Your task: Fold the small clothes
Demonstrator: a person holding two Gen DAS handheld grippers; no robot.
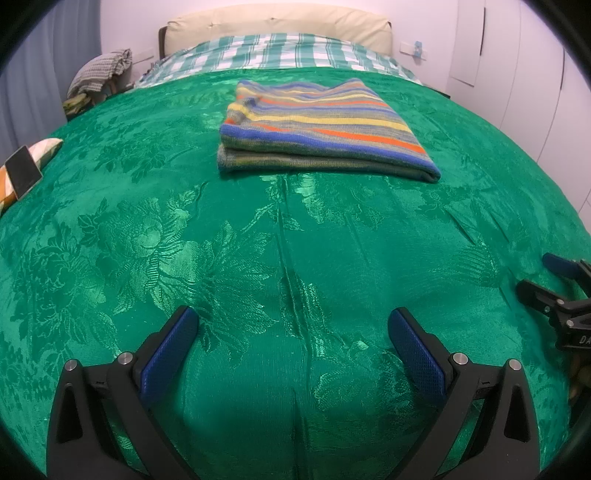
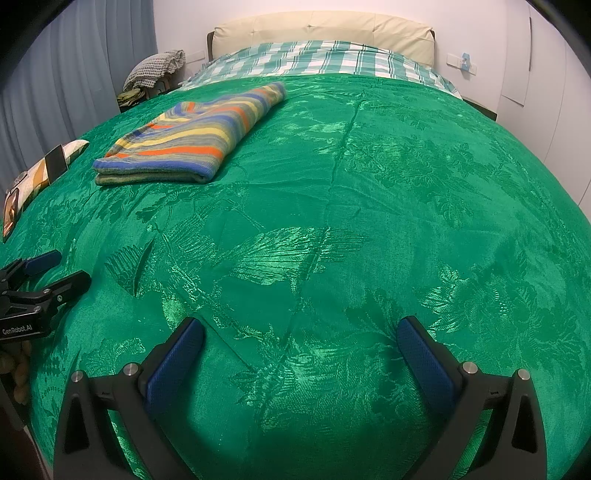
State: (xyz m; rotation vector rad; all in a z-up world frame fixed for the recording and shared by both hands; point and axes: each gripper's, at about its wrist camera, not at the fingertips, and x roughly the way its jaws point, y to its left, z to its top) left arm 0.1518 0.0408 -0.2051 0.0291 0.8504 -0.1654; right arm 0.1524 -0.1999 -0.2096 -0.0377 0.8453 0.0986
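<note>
A striped knit garment [image 1: 317,129] in blue, yellow, orange and grey lies folded in a flat rectangle on the green bedspread [image 1: 258,258]. In the right wrist view it [image 2: 184,144] sits at the far left. My left gripper [image 1: 291,321] is open and empty, low over the bedspread, well short of the garment. My right gripper [image 2: 301,328] is open and empty too, over bare bedspread [image 2: 369,221] to the right of the garment. Each gripper shows at the edge of the other's view, the right one [image 1: 554,280] and the left one [image 2: 55,269].
A phone [image 1: 23,170] lies on a patterned cushion [image 1: 40,147] at the bed's left edge. A checked green-and-white sheet [image 1: 280,51] and a cream headboard [image 1: 277,22] are at the far end. A chair with clothes [image 1: 101,72] stands at the left. White wardrobe doors [image 1: 517,74] are at the right.
</note>
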